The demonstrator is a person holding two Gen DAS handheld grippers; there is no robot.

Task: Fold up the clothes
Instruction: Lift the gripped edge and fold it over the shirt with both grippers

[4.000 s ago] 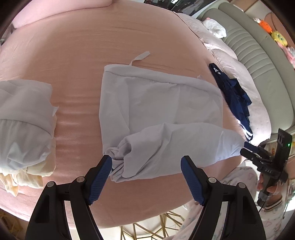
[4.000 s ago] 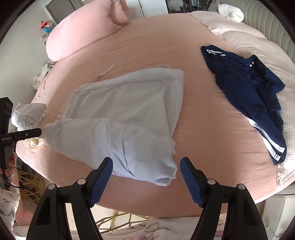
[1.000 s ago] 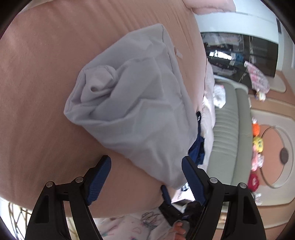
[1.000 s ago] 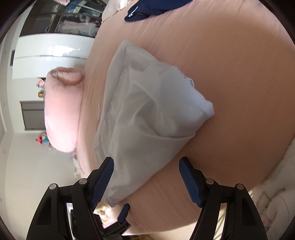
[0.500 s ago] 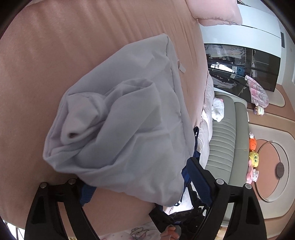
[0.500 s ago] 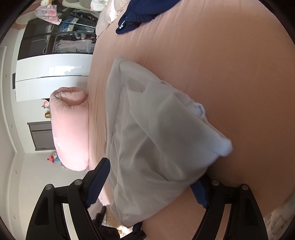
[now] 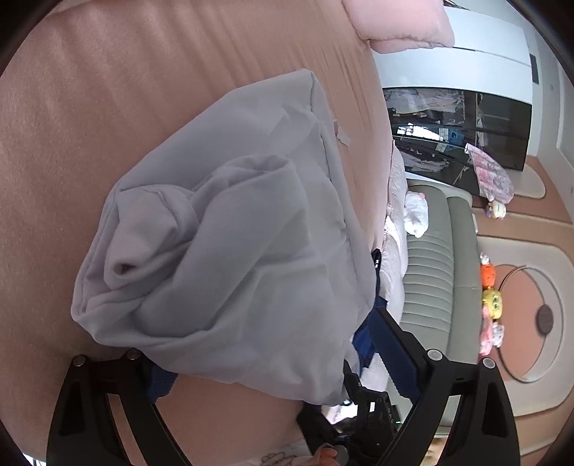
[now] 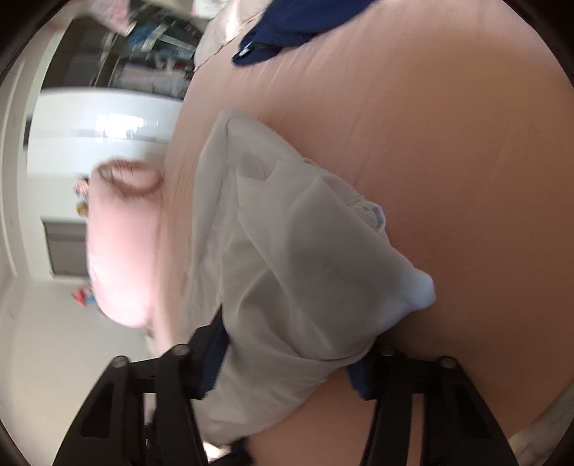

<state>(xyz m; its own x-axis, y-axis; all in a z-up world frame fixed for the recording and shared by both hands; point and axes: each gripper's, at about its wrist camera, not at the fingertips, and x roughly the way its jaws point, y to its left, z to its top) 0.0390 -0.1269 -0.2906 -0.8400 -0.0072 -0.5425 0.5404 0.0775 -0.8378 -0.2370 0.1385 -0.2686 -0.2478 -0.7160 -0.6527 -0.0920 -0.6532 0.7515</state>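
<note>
A light grey garment [image 7: 233, 233] lies bunched and partly folded on the pink bed [image 7: 71, 143]. In the left wrist view its near edge drapes over my left gripper [image 7: 269, 351], hiding one blue pad. The other pad [image 7: 391, 344] stands clear of the cloth, and the jaws are opening wide. In the blurred right wrist view the garment [image 8: 287, 251] hangs between the fingers of my right gripper [image 8: 287, 355]. Those jaws are closing around the cloth, and I see no firm pinch.
A navy garment [image 8: 287, 18] lies further along the bed [image 8: 466, 143]. A pink pillow [image 8: 118, 251] sits at the bed's end. A grey-green sofa [image 7: 430, 269] with plush toys [image 7: 489, 276] stands beyond the bed. The other gripper's body [image 7: 362, 412] and a person's fingers show low in the left wrist view.
Both grippers slid in over the last second, so the garment's edge now lies between and over their fingers. The right gripper's fingers stand closer together than half a second ago.
</note>
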